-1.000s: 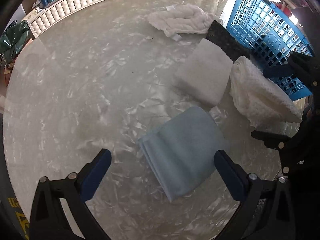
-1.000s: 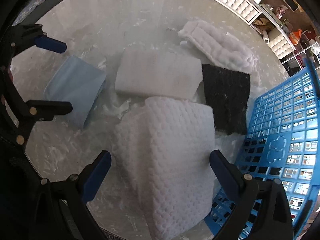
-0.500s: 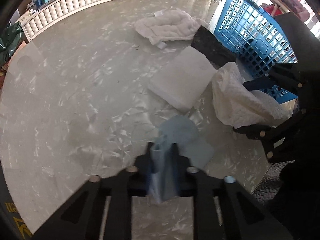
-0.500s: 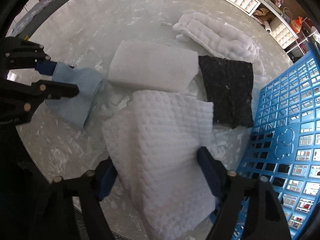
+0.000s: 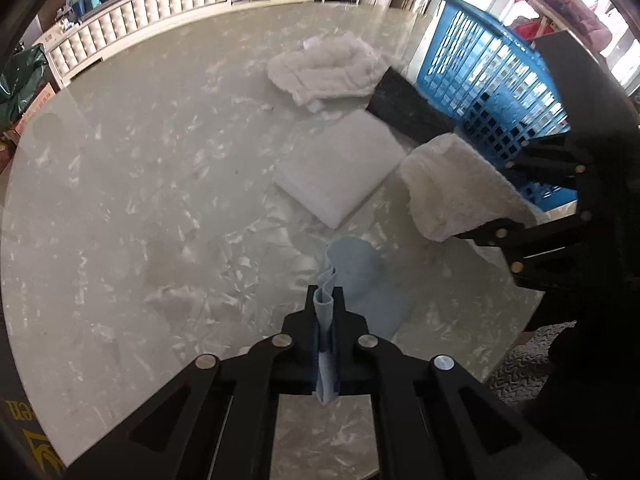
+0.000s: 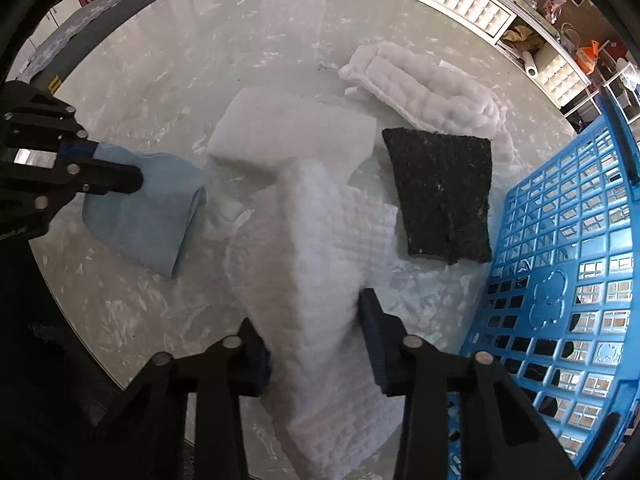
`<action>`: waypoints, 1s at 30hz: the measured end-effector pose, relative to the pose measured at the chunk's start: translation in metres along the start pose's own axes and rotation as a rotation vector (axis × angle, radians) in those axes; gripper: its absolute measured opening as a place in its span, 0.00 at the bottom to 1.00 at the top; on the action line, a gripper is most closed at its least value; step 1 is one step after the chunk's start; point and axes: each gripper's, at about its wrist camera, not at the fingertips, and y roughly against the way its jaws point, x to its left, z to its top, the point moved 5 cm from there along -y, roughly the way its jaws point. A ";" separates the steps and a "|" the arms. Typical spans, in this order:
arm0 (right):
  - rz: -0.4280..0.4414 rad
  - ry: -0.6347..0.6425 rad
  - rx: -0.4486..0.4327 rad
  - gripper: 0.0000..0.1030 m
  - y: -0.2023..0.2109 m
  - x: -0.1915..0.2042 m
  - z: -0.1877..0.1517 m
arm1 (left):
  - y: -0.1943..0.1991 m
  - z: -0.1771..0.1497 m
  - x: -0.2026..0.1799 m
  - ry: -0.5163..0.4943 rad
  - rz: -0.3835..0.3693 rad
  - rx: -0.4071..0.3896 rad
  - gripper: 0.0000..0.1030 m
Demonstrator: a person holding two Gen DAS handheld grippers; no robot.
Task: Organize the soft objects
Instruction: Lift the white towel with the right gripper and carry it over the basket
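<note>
My left gripper [image 5: 326, 298] is shut on the light blue cloth [image 5: 360, 276], pinching its near edge and lifting it off the marble table [image 5: 120, 200]; it also shows in the right wrist view [image 6: 140, 216]. My right gripper [image 6: 316, 320] is shut on the white waffle cloth [image 6: 316, 264], bunched into a ridge between the pads; it also shows in the left wrist view [image 5: 452, 184]. A flat white pad [image 6: 292, 132], a black pad [image 6: 444, 196] and a fluffy white towel [image 6: 432, 84] lie on the table beyond.
A blue plastic basket [image 6: 568, 280] stands at the table's right edge, close beside my right gripper; it also shows in the left wrist view [image 5: 488, 80]. A white tufted bench [image 5: 140, 28] runs along the far side. The table's near edge is just below both grippers.
Both grippers have gone from open to shut: the left on the blue cloth, the right on the waffle cloth. Both cloths are bunched and raised from the table.
</note>
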 end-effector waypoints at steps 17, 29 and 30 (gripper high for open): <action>-0.052 0.026 -0.118 0.25 0.049 0.017 -0.015 | 0.069 0.002 -0.021 -0.014 0.050 -0.113 0.03; -0.050 0.019 -0.193 0.25 0.108 0.031 -0.034 | 0.120 0.022 -0.063 -0.081 0.018 -0.235 0.03; -0.043 0.017 -0.198 0.25 0.112 0.029 -0.033 | 0.123 0.024 -0.066 -0.086 0.017 -0.242 0.03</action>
